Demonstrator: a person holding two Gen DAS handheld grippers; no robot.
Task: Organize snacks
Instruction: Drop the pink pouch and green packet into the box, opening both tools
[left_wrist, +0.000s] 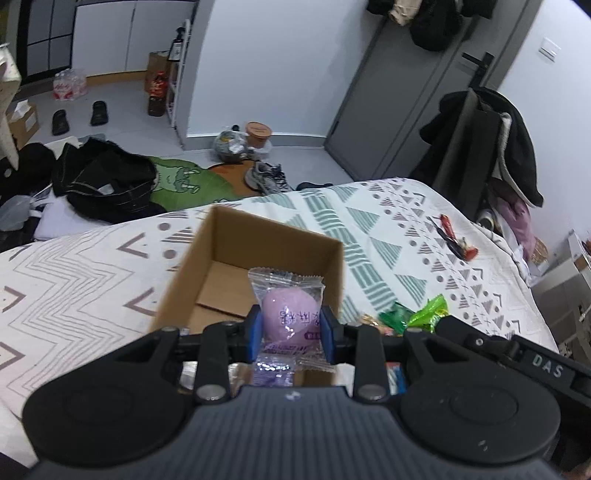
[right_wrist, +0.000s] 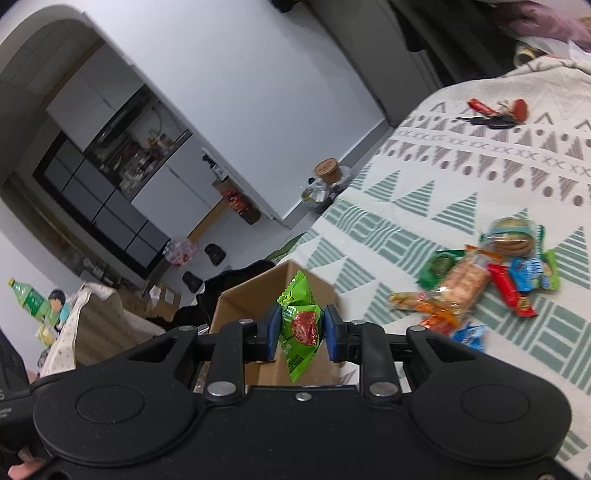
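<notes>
Here my left claw (left_wrist: 290, 330) pinches a purple wrapped sweet (left_wrist: 291, 317), long axis up the frame, over the open cardboard box (left_wrist: 221, 254) on the bed (left_wrist: 388, 221). My right claw (right_wrist: 301, 332) pinches a green sachet (right_wrist: 300, 321), long axis upright, tip slightly tilted. Only the right view shows the snack pile (right_wrist: 476, 280) spread out; the left cuts it off. Keys (right_wrist: 491, 112) lie farther off, print illegible.
</notes>
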